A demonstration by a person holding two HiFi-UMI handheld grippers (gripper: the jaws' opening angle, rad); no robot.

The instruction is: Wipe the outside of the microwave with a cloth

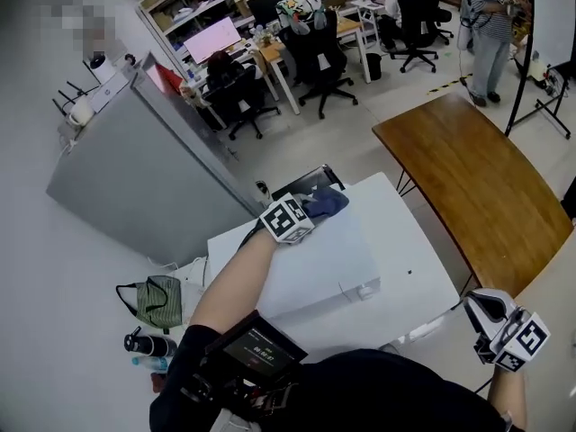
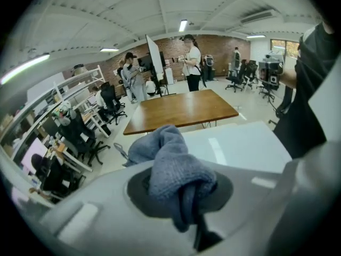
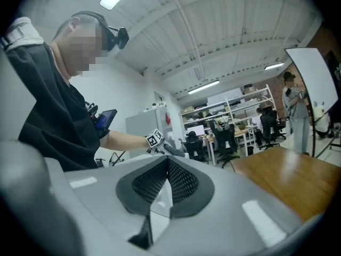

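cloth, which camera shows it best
Left gripper view: the cloth fills the centre, clamped in the jaws. Head view shows only a blue corner; right gripper view shows it too small to tell.

**No legible writing anywhere**

The small dark screen [image 1: 261, 349] worn by the person carries pale lines of characters, too small to read. The left gripper's white marker cube [image 1: 286, 219] and the right gripper's white marker cube [image 1: 526, 338] bear only black square patterns.

Right gripper [image 3: 167, 160] jaws together, nothing between; wooden table [image 3: 290, 180] right, office desks [image 3: 234, 138] beyond.
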